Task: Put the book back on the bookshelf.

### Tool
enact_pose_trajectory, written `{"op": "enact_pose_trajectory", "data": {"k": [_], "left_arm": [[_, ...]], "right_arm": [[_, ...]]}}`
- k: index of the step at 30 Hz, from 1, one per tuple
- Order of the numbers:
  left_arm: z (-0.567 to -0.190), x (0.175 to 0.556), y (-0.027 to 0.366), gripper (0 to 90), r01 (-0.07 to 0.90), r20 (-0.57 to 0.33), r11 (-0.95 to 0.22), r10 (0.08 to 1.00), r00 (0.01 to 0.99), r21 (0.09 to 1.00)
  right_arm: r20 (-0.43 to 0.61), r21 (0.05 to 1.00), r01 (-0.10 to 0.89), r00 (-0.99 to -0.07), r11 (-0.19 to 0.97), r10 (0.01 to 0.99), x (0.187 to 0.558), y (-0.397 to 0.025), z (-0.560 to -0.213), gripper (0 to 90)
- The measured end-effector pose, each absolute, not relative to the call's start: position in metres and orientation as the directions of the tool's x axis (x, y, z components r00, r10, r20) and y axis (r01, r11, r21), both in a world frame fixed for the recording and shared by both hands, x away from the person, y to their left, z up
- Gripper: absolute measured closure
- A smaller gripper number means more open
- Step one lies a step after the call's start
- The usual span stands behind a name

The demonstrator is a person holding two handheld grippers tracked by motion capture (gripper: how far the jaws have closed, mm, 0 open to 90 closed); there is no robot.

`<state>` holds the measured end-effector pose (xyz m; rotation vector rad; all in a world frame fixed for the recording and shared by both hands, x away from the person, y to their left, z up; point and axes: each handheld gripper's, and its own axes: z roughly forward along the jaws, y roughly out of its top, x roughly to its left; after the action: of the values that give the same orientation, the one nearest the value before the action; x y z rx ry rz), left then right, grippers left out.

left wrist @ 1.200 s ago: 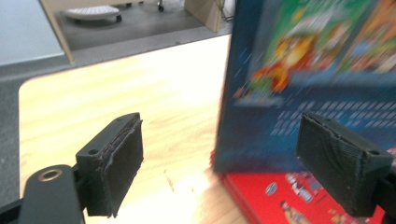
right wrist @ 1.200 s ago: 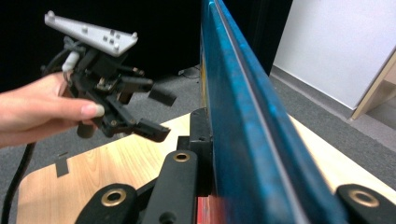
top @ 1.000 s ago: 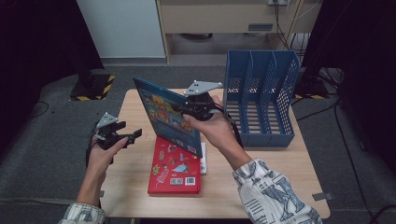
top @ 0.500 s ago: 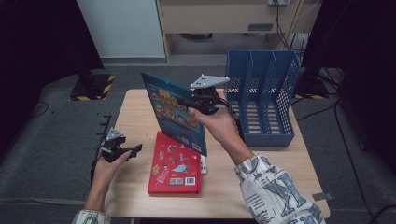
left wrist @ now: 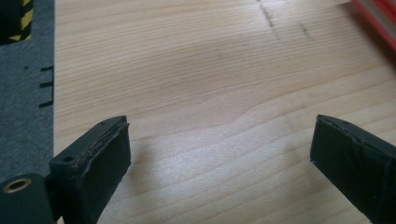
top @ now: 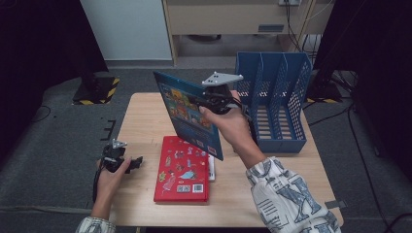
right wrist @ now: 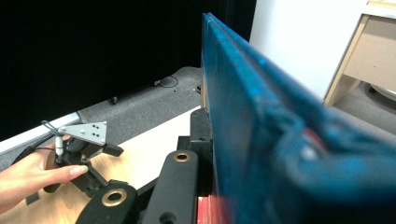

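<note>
1. Jaws of the left gripper (top: 137, 160) stand wide apart over bare table (top: 141, 116), near its left edge.
2. Red book (top: 182, 169) lies flat mid-table; its cover print is too small to read.
3. Right gripper (top: 206, 101) clamps the blue book (top: 187, 112), held tilted above the red one.
4. Blue file rack (top: 274, 99) stands farthest right.
</note>
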<state>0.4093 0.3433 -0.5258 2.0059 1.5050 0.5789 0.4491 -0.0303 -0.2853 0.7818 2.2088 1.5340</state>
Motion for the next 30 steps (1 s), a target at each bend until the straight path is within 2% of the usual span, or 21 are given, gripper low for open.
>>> {"op": "enact_pose_trajectory", "data": {"k": [30], "left_arm": [[-0.533,0.407,0.342,0.7,0.713,0.007,-0.225,0.955,0.295,0.664]], "right_arm": [[0.025,0.952,0.231,-0.715,0.203,0.698,0.456,-0.077,-0.245,82.7]]}}
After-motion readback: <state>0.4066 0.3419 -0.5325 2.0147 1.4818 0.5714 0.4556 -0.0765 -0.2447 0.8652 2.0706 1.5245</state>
